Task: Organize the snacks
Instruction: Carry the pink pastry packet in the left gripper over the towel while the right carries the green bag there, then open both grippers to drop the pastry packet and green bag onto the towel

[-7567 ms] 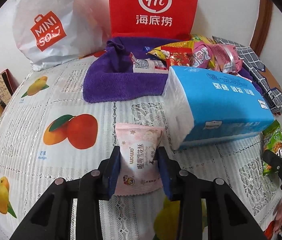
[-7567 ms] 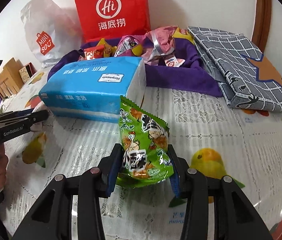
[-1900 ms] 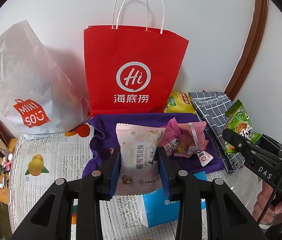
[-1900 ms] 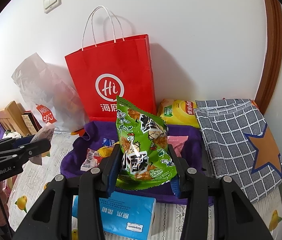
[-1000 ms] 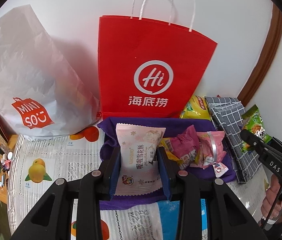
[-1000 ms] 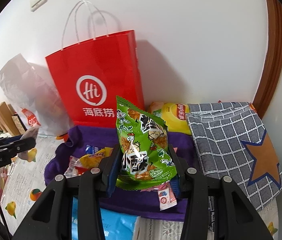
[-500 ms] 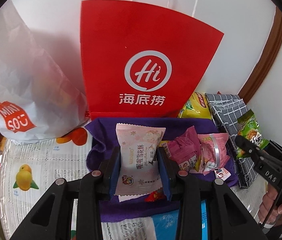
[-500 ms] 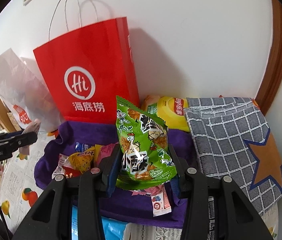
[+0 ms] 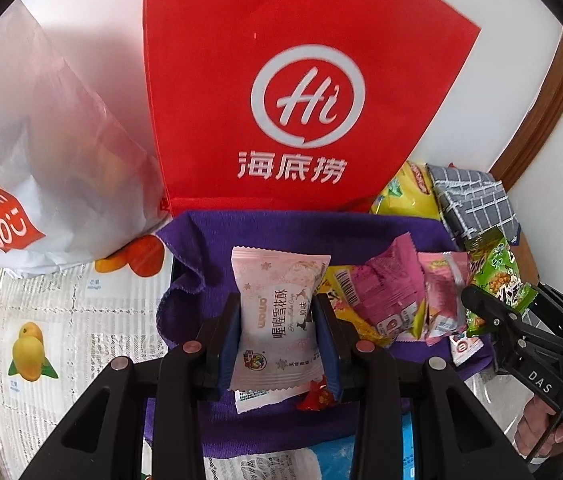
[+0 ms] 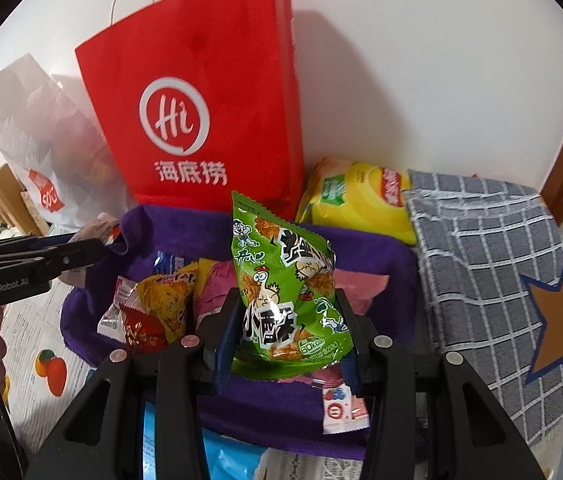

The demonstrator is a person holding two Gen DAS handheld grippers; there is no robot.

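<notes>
A red paper bag (image 9: pixel 265 92) printed with a white "Hi" logo stands against the wall at twelve o'clock in both wrist views; a white plastic shopping bag (image 9: pixel 41 152) slumps beside it at ten o'clock; a grey checked cloth with an orange star (image 10: pixel 501 280) lies at three o'clock of the right wrist view. Below the red bag a purple towel (image 9: pixel 241 236) spreads over the counter (image 9: pixel 73 320), whose covering shows printed fruit; a yellow chip bag (image 10: pixel 361 204) rests between the red bag and the checked cloth, at the towel's far edge. On the towel lies a heap of small snack packets (image 9: pixel 397 300), pink, yellow and red, at three o'clock of the left wrist view and at nine o'clock of the right. The left gripper (image 9: pixel 277 340) holds a pink and white snack packet (image 9: pixel 277 312) upright, its fingers pressed narrow on both sides, above the towel's near left part; the right gripper (image 10: pixel 289 340) clamps a green snack bag (image 10: pixel 281 292) upright in the same way, above the towel's middle with loose packets under it. A hand (image 9: pixel 541 428) shows at four o'clock of the left wrist view, on the right gripper's handle.
</notes>
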